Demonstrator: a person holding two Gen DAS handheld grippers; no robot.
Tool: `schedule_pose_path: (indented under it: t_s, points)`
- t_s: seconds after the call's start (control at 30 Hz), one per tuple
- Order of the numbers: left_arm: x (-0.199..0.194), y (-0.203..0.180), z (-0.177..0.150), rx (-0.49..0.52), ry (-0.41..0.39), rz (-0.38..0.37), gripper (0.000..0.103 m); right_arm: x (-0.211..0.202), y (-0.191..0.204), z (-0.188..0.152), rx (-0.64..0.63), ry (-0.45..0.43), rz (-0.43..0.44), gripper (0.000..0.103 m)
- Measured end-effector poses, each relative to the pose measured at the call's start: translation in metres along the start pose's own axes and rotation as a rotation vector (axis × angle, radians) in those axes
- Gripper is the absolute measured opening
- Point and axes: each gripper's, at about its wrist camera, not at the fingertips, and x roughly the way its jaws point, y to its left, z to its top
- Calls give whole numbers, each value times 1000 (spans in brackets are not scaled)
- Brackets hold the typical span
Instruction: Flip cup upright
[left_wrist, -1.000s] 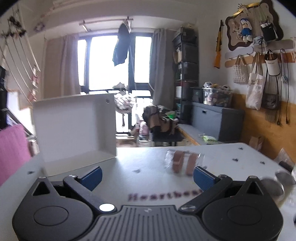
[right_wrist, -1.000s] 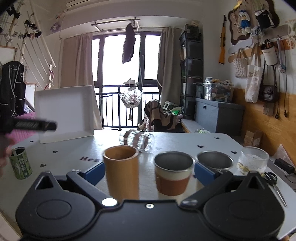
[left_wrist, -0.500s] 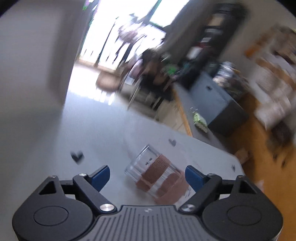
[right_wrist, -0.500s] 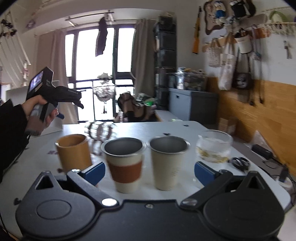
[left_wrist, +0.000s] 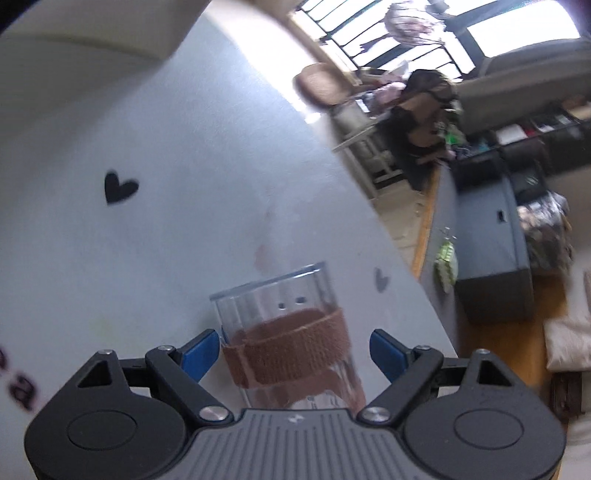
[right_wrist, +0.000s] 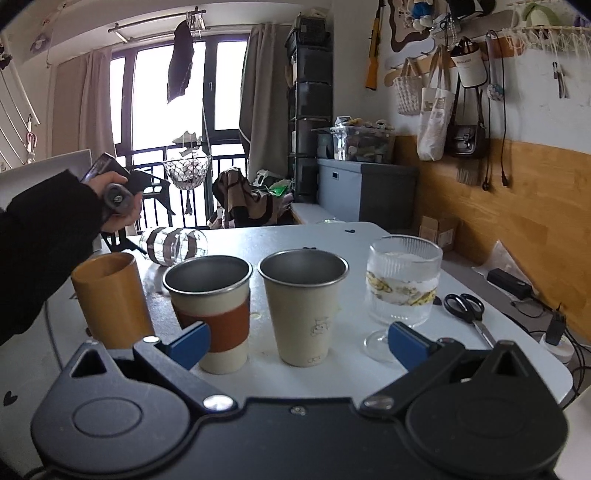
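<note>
A clear glass cup with brown bands (left_wrist: 286, 343) lies on its side on the white table (left_wrist: 147, 240). My left gripper (left_wrist: 291, 349) is open and tilted down over it, with the cup between the blue fingertips; the left fingertip (left_wrist: 197, 350) is close to the glass, the right one stands apart. In the right wrist view the same cup (right_wrist: 173, 245) lies behind the row of cups, with the hand-held left gripper (right_wrist: 122, 192) above it. My right gripper (right_wrist: 297, 341) is open and empty, low at the table's front.
Upright in a row stand an orange cup (right_wrist: 110, 297), a metal cup with a brown sleeve (right_wrist: 212, 304), a plain metal cup (right_wrist: 304, 304) and a stemmed glass (right_wrist: 402, 288). Scissors (right_wrist: 467, 308) lie at the right. A white box (left_wrist: 92, 26) stands far left.
My left gripper has swung down and closed in on the lying cup, which now sits between its fingers. My right gripper has shifted right along the row of cups.
</note>
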Motion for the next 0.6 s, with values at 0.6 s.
schedule_pose_path:
  t_s: [0.6]
  points:
    - [-56, 76, -35, -39, -34, 25, 79, 13, -8, -2, 49, -3, 51, 103]
